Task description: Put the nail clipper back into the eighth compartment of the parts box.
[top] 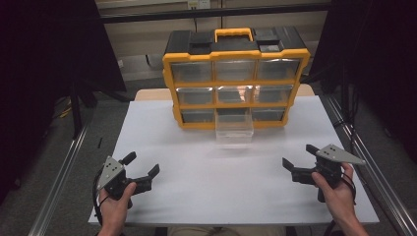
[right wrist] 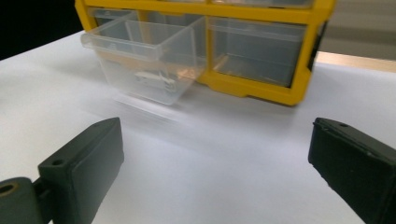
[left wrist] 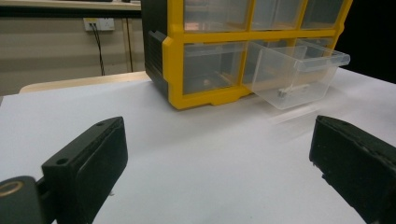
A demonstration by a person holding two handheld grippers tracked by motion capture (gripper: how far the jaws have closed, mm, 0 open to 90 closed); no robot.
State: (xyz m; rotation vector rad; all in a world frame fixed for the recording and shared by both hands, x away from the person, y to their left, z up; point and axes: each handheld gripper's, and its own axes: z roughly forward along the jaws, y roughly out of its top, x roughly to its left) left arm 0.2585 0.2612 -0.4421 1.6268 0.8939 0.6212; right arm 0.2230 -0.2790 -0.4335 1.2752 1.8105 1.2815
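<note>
Here, one yellow-and-black plastic organiser (top: 236, 78) with nine clear drawers, one bottom-middle drawer (top: 235, 129) pulled out, stands on the white desk (top: 221, 182); two tools, left (top: 142, 169) and right (top: 299, 156), both wide open, empty.

One yellow-and-black organizer (top: 236, 78) stands at twelve o'clock on the one white worktop (top: 206, 182). It has nine clear drawers, one pulled out (top: 234, 129), holding perhaps one small item (right wrist: 154, 78). Two grippers.
</note>
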